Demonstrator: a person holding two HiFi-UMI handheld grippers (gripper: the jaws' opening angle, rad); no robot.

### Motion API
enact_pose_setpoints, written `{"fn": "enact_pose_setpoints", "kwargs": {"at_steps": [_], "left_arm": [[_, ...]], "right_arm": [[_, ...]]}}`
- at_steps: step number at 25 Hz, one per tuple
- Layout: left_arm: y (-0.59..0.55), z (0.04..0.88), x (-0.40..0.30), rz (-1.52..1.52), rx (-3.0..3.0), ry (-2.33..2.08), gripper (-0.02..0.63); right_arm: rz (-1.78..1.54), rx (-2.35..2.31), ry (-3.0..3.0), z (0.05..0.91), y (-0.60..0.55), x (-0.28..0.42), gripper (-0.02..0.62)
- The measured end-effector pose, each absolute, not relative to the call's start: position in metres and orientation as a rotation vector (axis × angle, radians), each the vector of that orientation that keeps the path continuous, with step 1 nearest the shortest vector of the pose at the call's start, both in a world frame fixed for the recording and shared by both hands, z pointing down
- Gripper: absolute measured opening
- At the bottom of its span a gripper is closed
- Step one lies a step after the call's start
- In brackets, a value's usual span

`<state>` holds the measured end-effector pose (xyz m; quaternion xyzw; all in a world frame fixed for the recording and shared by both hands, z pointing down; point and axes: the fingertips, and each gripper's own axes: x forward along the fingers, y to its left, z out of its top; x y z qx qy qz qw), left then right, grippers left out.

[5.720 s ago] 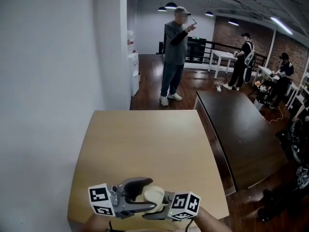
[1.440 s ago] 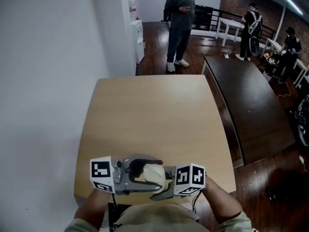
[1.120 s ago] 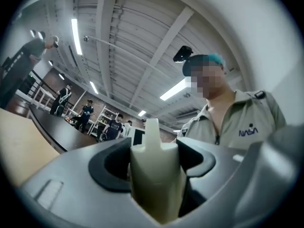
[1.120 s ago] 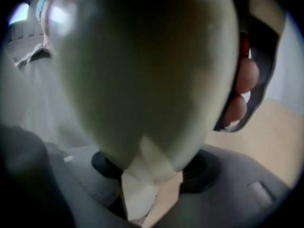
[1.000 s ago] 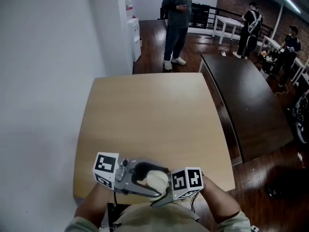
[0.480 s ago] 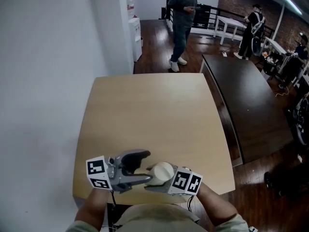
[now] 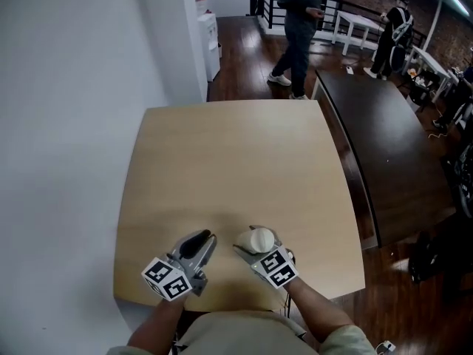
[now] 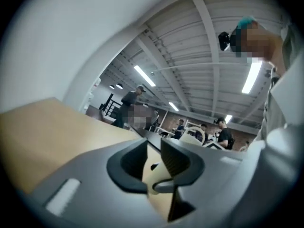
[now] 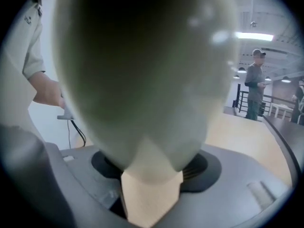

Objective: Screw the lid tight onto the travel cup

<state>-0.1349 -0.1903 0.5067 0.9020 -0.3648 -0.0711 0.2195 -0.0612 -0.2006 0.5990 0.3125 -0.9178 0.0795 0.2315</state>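
The right gripper (image 7: 259, 235) stands wide and clamps the travel cup (image 9: 142, 70). The pale, rounded body sits squarely between its jaws, with a dark pad pressed on each flank. In the head view the cup shows as a cream disc at this gripper's tips, just ahead of its marker cube (image 7: 275, 266).

The left gripper (image 8: 153, 144) is narrow. Its jaws have just been closing, and only a slim slit is left between the dark pads. Nothing is pinched in that slit, and the pads do not meet. This gripper lies just to the left of the right one, apart from it and from the cup, and points about level over the table (image 7: 222, 161), which spreads beneath and ahead of both.

In the right gripper view the cup fills nearly the whole picture, so its top and sides are cut off and the jaw tips are lost behind it. No view shows a seam between lid and cup, so I cannot tell how the lid sits. I also cannot tell whether the cup's base touches the table. Through the left gripper's slit a pale patch and a small dark speck show, too blurred to identify. Both forearms are cut off at the lower edge of the head view. Far beyond the grippers a person (image 7: 299, 21) stands cropped at the top edge, beside a dark table (image 7: 384, 139).
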Motion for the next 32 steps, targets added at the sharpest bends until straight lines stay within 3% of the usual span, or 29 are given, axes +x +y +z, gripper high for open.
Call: {"fn": "enact_pose_setpoints", "kwargs": {"at_steps": [3, 32], "left_arm": [[-0.185, 0.532, -0.135, -0.091, 2.479, -1.069, 0.003], [-0.173, 0.57, -0.119, 0.082, 2.429, -1.044, 0.003]], "right_arm": [[0.235, 0.918, -2.453, 0.627, -0.208, -0.056, 0.304], [0.32, 0.971, -2.319, 0.697, -0.237, -0.06, 0.304]]}}
